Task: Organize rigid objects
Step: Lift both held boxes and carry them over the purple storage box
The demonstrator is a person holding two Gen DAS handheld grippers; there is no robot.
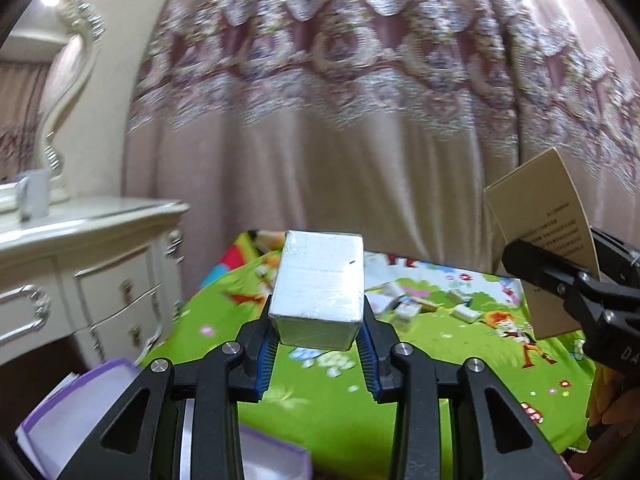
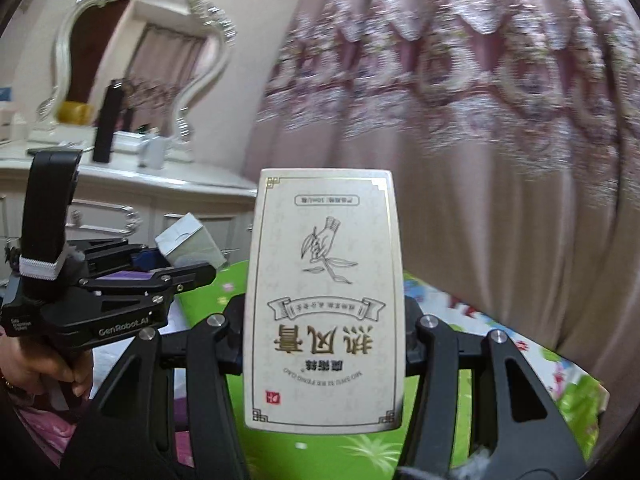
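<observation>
My left gripper (image 1: 318, 336) is shut on a small silvery-white box (image 1: 320, 288), held above a green cartoon play mat (image 1: 460, 344). The same box (image 2: 192, 246) shows at the left of the right wrist view, in the left gripper (image 2: 180, 268), which a hand (image 2: 48, 368) carries. My right gripper (image 2: 322, 336) is shut on a tall cream carton (image 2: 324, 300) printed with a hand-and-leaf drawing and upside-down characters. That carton (image 1: 544, 236) and the right gripper (image 1: 576, 288) appear at the right edge of the left wrist view. Several small white blocks (image 1: 408, 304) lie scattered on the mat.
A white dresser (image 1: 80, 264) with an ornate mirror (image 2: 132, 52) stands to the left, with a white cup (image 1: 34, 196) and a tall black object (image 2: 106, 124) on top. A pink patterned curtain (image 1: 360, 100) hangs behind. A purple-rimmed open box (image 1: 80, 412) sits at lower left.
</observation>
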